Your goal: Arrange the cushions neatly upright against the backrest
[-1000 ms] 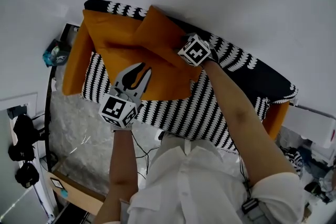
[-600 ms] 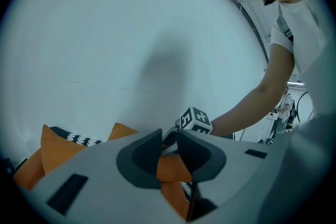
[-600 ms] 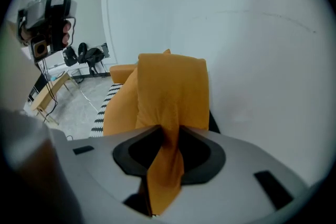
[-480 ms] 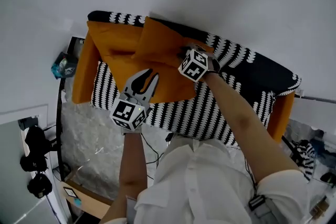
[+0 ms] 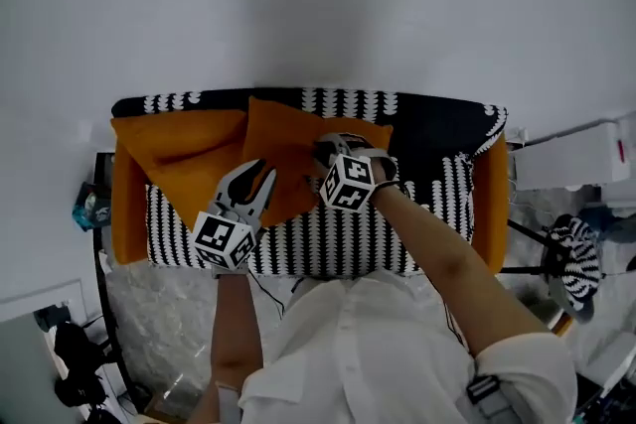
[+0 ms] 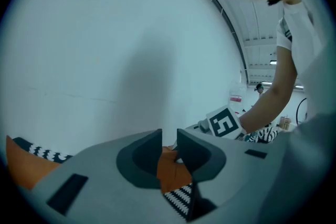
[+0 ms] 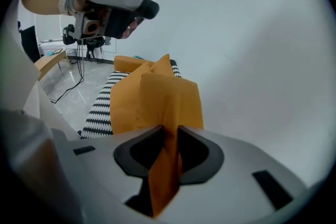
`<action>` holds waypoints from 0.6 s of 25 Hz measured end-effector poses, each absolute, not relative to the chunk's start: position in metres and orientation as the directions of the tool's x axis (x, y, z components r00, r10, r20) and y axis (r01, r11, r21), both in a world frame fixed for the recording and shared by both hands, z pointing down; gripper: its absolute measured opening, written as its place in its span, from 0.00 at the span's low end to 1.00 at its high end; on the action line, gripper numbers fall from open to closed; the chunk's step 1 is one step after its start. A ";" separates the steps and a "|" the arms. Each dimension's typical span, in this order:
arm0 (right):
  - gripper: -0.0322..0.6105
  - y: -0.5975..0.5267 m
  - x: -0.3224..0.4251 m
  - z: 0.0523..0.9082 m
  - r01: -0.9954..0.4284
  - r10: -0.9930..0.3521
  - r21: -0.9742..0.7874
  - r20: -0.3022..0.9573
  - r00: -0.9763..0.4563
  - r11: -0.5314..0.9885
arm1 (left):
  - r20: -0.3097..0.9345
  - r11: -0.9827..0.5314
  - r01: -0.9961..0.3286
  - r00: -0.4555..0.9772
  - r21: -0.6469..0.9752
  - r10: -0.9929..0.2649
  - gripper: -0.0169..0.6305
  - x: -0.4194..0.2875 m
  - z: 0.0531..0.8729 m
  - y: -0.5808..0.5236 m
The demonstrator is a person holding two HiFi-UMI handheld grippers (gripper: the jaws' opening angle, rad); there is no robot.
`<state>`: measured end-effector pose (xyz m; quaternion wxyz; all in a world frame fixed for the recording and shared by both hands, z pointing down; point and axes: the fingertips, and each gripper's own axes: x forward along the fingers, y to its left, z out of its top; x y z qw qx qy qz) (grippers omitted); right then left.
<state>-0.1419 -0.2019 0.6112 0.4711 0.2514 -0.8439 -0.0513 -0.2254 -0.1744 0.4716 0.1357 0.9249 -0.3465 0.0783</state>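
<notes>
A black-and-white patterned sofa [image 5: 437, 114] has orange armrests. One orange cushion [image 5: 179, 149] leans at its left end. A second orange cushion [image 5: 283, 139] [image 7: 157, 94] stands in the middle against the backrest. My right gripper [image 5: 324, 154] [image 7: 170, 131] is shut on this cushion's edge; its jaws have just been closing, with the fabric pinched between them. My left gripper [image 5: 254, 180] [image 6: 169, 136] hovers at the same cushion's lower left edge. Its jaws stand a narrow gap apart and press on nothing; orange fabric shows beyond them.
A white wall rises directly behind the backrest. Orange armrests [image 5: 127, 213] [image 5: 489, 204] bound the striped seat [image 5: 338, 248]. Cables lie on the floor in front. Black stands [image 5: 75, 377] are at lower left, and a white box [image 5: 586, 154] and striped item [image 5: 571, 263] at right.
My right gripper has closed on the middle cushion and raised it from lying across the seat to standing at the backrest. The left gripper followed toward it. The head view swung square to the sofa.
</notes>
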 end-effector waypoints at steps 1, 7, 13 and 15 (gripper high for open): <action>0.20 -0.197 -0.125 0.605 -0.382 -0.487 0.338 0.765 -0.422 0.860 | 0.236 -0.742 -0.642 0.765 0.192 -0.600 0.18 -0.209 0.469 -0.174; 0.19 -0.144 -0.025 0.592 -0.436 -0.547 0.390 0.768 -0.332 0.811 | 0.224 -0.818 -0.533 0.843 0.218 -0.490 0.18 -0.124 0.467 -0.154; 0.18 -0.104 0.087 0.606 -0.399 -0.571 0.460 0.790 -0.224 0.793 | 0.223 -0.859 -0.463 0.881 0.220 -0.418 0.18 -0.037 0.469 -0.135; 0.18 -0.090 0.120 0.619 -0.381 -0.574 0.480 0.797 -0.188 0.791 | 0.230 -0.869 -0.443 0.889 0.220 -0.395 0.18 -0.011 0.474 -0.125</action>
